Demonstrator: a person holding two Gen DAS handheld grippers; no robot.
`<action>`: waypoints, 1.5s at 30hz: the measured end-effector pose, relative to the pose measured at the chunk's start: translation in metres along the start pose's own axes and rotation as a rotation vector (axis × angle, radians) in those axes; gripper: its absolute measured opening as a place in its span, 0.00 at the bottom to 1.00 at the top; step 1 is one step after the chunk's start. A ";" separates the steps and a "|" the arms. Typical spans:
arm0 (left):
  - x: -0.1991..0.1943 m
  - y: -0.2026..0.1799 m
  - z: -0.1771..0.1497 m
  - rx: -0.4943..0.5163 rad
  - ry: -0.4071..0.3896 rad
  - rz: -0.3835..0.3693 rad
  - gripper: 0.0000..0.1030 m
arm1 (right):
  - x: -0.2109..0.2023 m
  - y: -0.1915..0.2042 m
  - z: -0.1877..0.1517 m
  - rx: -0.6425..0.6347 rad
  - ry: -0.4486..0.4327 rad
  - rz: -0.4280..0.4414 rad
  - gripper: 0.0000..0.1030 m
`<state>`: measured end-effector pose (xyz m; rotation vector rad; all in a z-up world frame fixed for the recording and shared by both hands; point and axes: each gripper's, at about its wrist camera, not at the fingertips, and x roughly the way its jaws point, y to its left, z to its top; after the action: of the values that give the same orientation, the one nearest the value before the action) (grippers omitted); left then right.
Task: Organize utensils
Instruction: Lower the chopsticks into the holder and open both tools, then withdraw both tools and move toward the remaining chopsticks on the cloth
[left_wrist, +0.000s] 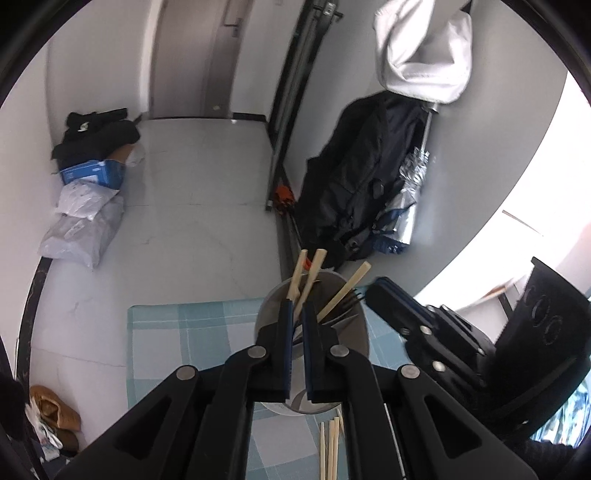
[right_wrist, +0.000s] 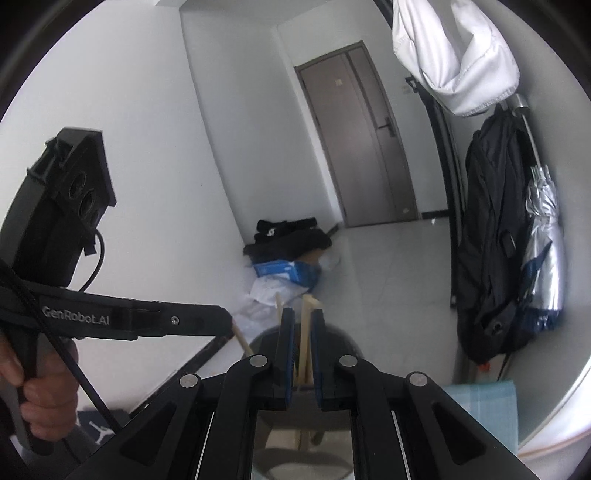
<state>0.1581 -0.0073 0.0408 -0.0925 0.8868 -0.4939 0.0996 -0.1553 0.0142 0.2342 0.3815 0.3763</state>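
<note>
Holding the left gripper (left_wrist: 297, 317) tilted down over a round grey metal cup (left_wrist: 360, 332) standing on a blue-and-white checked cloth (left_wrist: 184, 332) – squeezing its jaws almost fully together, leaving only a thin slot between the blue-edged pads. Pinching, as far as the right wrist view shows, a pale wooden chopstick (right_wrist: 242, 341) that is jutting out beneath the fingertips and slanting down toward the cup's rim. Gripping the handle of that tool in a bare hand (right_wrist: 37, 398) at the lower left of the right wrist view. Holding the right gripper (right_wrist: 303, 332) just beside the left one, over the same cup but pointing closer to level. Closing its jaws to a narrow gap as well – clamping a second pale chopstick (right_wrist: 304, 343) that is standing nearly upright between the pads, poking its top past the fingertips and dropping its lower end into the cup. Showing, from the left wrist, two more stick ends rising just beyond the left fingertips, a third chopstick (left_wrist: 347, 288) leaning to the right inside the cup, and the tines of a dark fork (left_wrist: 351, 299) sticking out beside it. Leaving a few loose chopsticks (left_wrist: 330, 443) lying side by side on the cloth, just in front of the cup.
</note>
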 end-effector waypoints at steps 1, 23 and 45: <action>-0.004 0.001 -0.001 -0.015 -0.015 0.010 0.08 | -0.003 -0.001 0.001 0.006 0.006 0.010 0.09; -0.087 -0.018 -0.055 -0.077 -0.311 0.257 0.84 | -0.105 0.022 0.006 0.010 -0.027 -0.102 0.72; -0.065 0.001 -0.140 -0.146 -0.281 0.285 0.99 | -0.126 0.037 -0.076 -0.028 0.214 -0.207 0.84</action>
<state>0.0178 0.0398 -0.0015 -0.1618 0.6450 -0.1443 -0.0510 -0.1608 -0.0035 0.1256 0.6053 0.2024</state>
